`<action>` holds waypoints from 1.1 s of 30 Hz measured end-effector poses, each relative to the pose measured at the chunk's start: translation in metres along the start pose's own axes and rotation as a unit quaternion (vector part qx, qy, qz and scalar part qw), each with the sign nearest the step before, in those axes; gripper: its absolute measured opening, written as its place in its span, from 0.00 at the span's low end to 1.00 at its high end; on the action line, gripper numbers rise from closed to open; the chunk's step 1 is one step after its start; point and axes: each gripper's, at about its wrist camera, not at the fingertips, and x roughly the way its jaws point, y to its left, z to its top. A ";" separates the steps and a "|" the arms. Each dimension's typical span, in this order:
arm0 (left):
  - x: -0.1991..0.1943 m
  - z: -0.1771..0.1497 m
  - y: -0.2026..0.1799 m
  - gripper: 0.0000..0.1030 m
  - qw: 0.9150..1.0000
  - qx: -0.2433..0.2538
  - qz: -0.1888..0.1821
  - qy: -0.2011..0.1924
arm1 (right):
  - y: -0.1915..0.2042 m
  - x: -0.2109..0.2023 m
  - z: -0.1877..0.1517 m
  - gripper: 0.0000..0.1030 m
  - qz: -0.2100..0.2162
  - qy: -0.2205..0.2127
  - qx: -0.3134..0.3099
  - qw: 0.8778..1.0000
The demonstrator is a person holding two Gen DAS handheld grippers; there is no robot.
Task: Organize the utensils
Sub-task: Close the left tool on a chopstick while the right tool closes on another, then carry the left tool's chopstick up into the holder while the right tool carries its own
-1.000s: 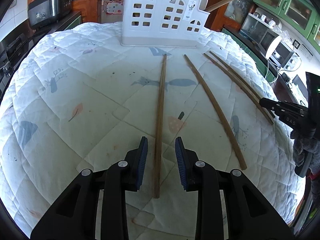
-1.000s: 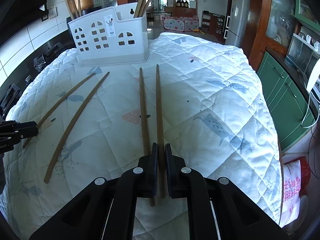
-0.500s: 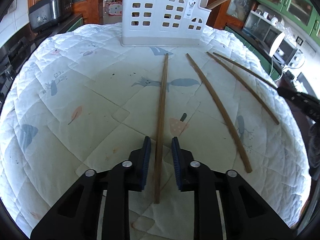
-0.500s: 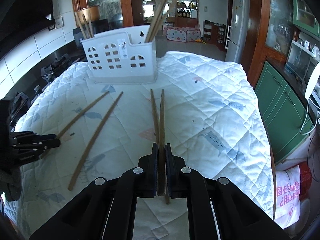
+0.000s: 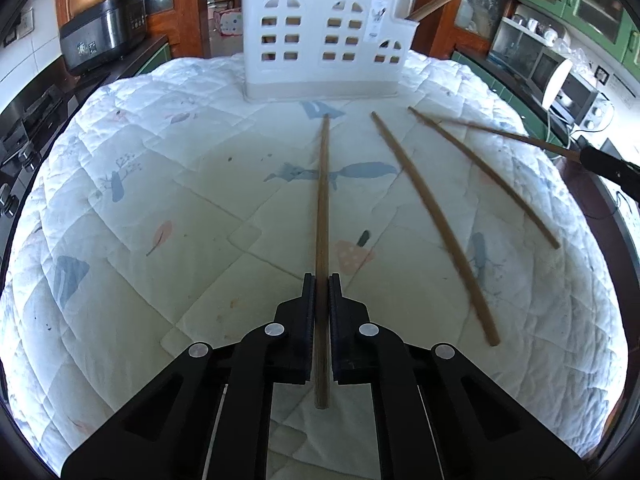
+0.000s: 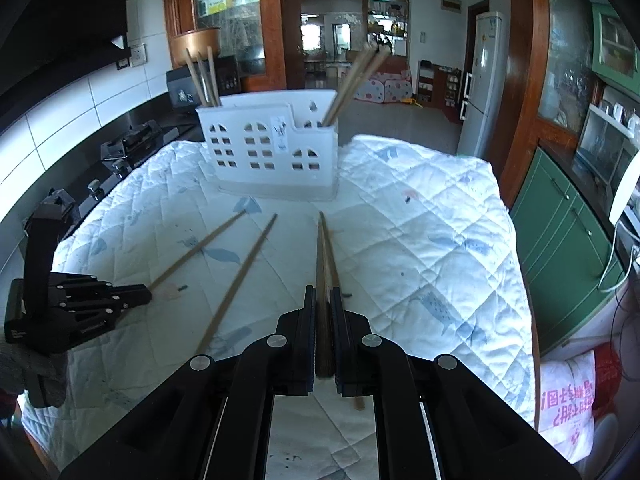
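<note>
Wooden chopsticks lie on a white quilted cloth before a white slotted utensil holder. My left gripper points down at the cloth, its jaws closing tight, pads pressing one chopstick that still rests on the cloth. My right gripper is shut on another chopstick and holds it raised, tip toward the holder. Its mate lies beneath on the cloth. One more loose chopstick lies between the two grippers. The holder has several chopsticks standing in it.
A rice cooker sits on the dark counter at the left. Green cabinets and a red-and-white bag stand past the cloth's right edge. A white fridge is at the back, a microwave at the side.
My left jaws have closed from open onto the chopstick between them. My right gripper has risen with its chopstick, lifting it off the cloth and away from its mate.
</note>
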 end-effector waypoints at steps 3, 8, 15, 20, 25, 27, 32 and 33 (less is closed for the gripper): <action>-0.011 0.004 -0.002 0.05 1.000 -0.002 -0.010 -0.014 | 0.005 -0.010 0.009 0.07 0.003 -0.012 -0.007 1.000; -0.029 0.017 -0.003 0.05 0.999 0.003 -0.020 -0.041 | 0.009 -0.020 0.025 0.06 0.009 -0.022 -0.015 1.000; -0.048 0.034 -0.004 0.05 0.997 0.009 -0.035 -0.066 | 0.009 -0.029 0.048 0.06 0.021 -0.026 -0.012 0.999; -0.056 0.046 -0.005 0.05 0.996 0.010 -0.044 -0.076 | 0.008 -0.035 0.069 0.06 0.029 -0.031 -0.013 0.999; -0.063 0.058 -0.003 0.05 0.995 0.012 -0.051 -0.086 | 0.007 -0.042 0.089 0.06 0.040 -0.040 -0.013 0.998; -0.064 0.063 -0.001 0.05 0.994 0.010 -0.057 -0.089 | 0.008 -0.045 0.098 0.06 0.043 -0.045 -0.016 0.998; -0.072 0.073 0.004 0.05 0.993 0.008 -0.062 -0.102 | 0.009 -0.052 0.118 0.06 0.050 -0.059 -0.020 0.997; -0.073 0.074 0.005 0.05 0.993 0.007 -0.061 -0.103 | 0.010 -0.053 0.121 0.06 0.049 -0.062 -0.022 0.997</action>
